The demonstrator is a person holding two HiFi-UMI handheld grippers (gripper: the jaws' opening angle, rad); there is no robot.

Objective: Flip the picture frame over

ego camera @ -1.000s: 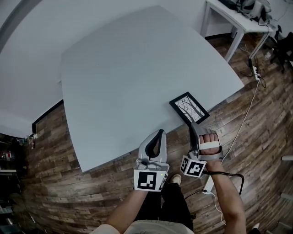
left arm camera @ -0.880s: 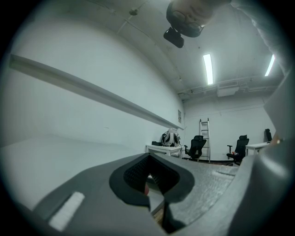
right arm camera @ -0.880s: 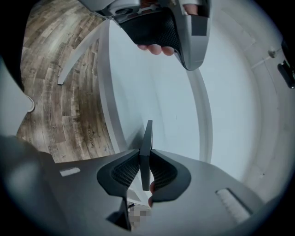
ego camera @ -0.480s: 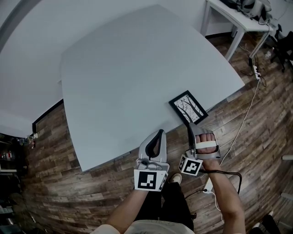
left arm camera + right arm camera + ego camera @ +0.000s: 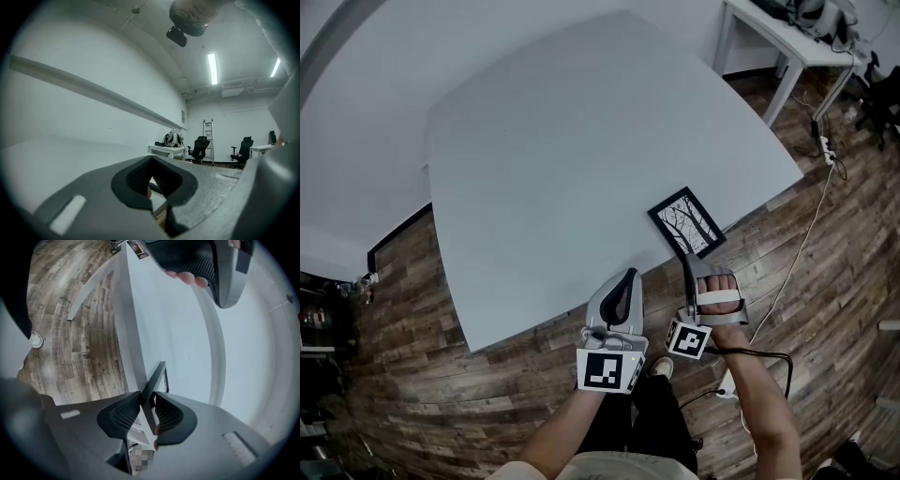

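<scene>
Clamping the near corner of the picture frame [image 5: 686, 222] with the right gripper [image 5: 686, 264], in the lower right of the head view, its 2 jaws pressing on the black border. Showing that same picture frame [image 5: 156, 377] edge-on in the right gripper view, running up from between the pads of the right gripper [image 5: 146, 404]. Resting on the grey table [image 5: 581, 141] with the tree print facing up, right beside the table's lower right edge. Holding the left gripper [image 5: 625, 279] just to the left of the right one, over the table's lower edge, its 2 jaws meeting with nothing between them. Hanging over the wood floor [image 5: 441, 375] at bottom centre, both marker cubes.
</scene>
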